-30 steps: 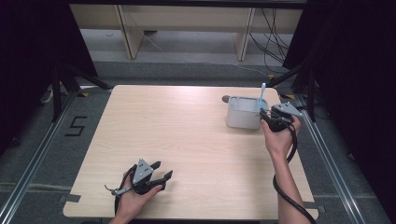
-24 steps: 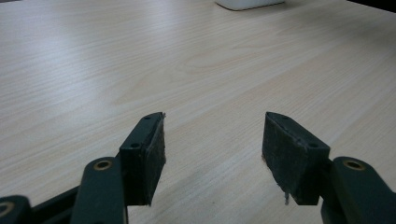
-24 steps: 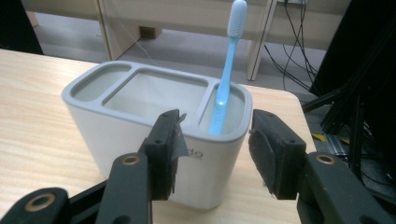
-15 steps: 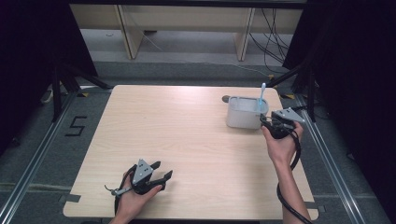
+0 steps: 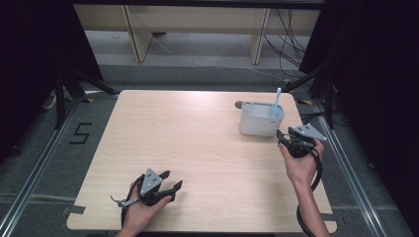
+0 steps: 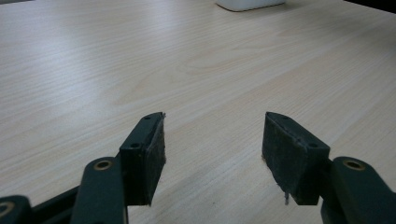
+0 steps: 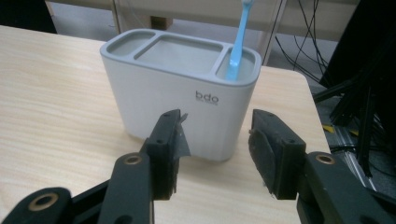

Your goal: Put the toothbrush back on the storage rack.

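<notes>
Withdrawn slightly toward the worktop's right edge, your right hand-held gripper (image 7: pixel 215 149) stands wide, empty, facing the toothbrush holder (image 7: pixel 180 91); your left hand-held gripper (image 6: pixel 212 156) rests wide, near edge.

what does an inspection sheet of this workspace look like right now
surface: light wood table, bare across the middle
job's things: white three-slot holder at the far right; blue toothbrush upright in its end slot
clutter: small dark object behind the holder, too small to identify
grippers: left tool open, low over bare wood; right tool open, short of the holder, not touching
cables: one trails from each tool; more hang beyond the table
surroundings: metal floor rails, a "5" floor mark, shelving behind
</notes>
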A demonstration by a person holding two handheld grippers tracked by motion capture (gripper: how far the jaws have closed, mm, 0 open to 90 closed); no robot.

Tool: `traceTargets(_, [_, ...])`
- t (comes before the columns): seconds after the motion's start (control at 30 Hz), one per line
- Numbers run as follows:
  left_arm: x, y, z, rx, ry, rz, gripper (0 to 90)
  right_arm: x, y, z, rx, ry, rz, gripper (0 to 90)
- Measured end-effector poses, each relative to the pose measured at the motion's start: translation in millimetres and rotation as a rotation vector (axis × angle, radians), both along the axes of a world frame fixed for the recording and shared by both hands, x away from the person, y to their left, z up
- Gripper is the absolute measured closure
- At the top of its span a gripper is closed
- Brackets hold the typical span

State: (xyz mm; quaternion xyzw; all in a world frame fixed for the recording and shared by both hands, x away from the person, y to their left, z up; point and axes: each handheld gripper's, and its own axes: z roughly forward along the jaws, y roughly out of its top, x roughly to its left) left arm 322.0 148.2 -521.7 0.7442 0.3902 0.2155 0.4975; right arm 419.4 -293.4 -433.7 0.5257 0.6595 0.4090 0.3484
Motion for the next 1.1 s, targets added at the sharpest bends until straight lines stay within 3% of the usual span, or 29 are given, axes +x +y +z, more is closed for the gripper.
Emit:
traceTargets(0.07, [0.1, -0.1, 0.0, 0.000, 0.001, 0.001, 38.9, -3.6, -2.6, -1.1, -0.021, -0.001, 0.005, 54.3])
traceTargets(0.2, [-0.1, -0.2, 0.0, -0.001, 0.000, 0.001, 38.9, -12.2, -2.6, -4.3, 0.007, 0.004, 0.017, 54.4])
traceTargets(0.37, [-0.1, -0.1, 0.0, 0.001, -0.001, 0.001, 38.9, -22.0, -4.8, -8.8, -0.001, 0.012, 0.029, 54.1])
traceTargets(0.4, [-0.2, -0.3, 0.0, 0.000, -0.001, 0.001, 38.9, -25.8, -2.3, -9.1, 0.023, 0.026, 0.010, 54.0])
traceTargets(0.43, [-0.2, -0.3, 0.0, -0.001, -0.001, 0.002, 38.9, -26.8, -5.3, -9.1, -0.009, 0.020, 0.023, 53.9])
traceTargets(0.53, [-0.1, -0.1, 0.0, 0.000, -0.002, 0.001, 39.0, -32.7, -3.1, -11.3, 0.022, 0.034, 0.011, 53.7])
traceTargets(0.57, [-0.2, 0.0, 0.0, 0.000, -0.002, 0.003, 38.9, -33.1, -5.7, -12.2, -0.001, 0.017, 0.029, 53.7])
traceTargets(0.63, [-0.1, -0.1, 0.0, -0.001, -0.002, 0.003, 38.9, -37.5, -4.4, -13.6, 0.022, 0.033, 0.017, 53.7])
traceTargets(0.67, [-0.1, 0.0, 0.0, 0.000, -0.002, 0.002, 38.9, -39.0, -5.4, -14.5, 0.007, 0.030, 0.020, 53.7])
traceTargets(0.7, [-0.2, -0.1, 0.0, 0.000, -0.002, 0.002, 39.0, -41.2, -4.2, -16.0, 0.032, 0.037, 0.019, 53.7])
traceTargets(0.73, [-0.2, -0.1, 0.0, 0.000, -0.002, 0.002, 39.0, -41.1, -7.0, -17.5, -0.008, 0.025, 0.036, 53.7])
traceTargets(0.8, [-0.1, 0.0, 0.0, 0.000, -0.002, 0.002, 39.0, -46.5, -5.4, -19.3, 0.024, 0.051, 0.021, 53.6])
traceTargets(0.83, [-0.2, 0.0, 0.0, -0.001, -0.002, 0.002, 39.0, -46.5, -7.9, -21.0, -0.005, 0.030, 0.030, 53.6])
traceTargets(0.87, [-0.2, 0.0, 0.0, -0.001, -0.003, 0.002, 39.0, -48.9, -7.0, -22.2, 0.016, 0.045, 0.026, 53.5])
traceTargets(0.97, [-0.2, -0.2, 0.0, 0.000, -0.003, 0.002, 39.1, -52.2, -9.1, -26.4, 0.016, 0.047, 0.039, 53.2])
traceTargets(1.1, [-0.1, -0.2, 0.0, 0.000, -0.003, 0.002, 39.1, -59.7, -8.9, -29.7, 0.026, 0.067, 0.011, 52.6])
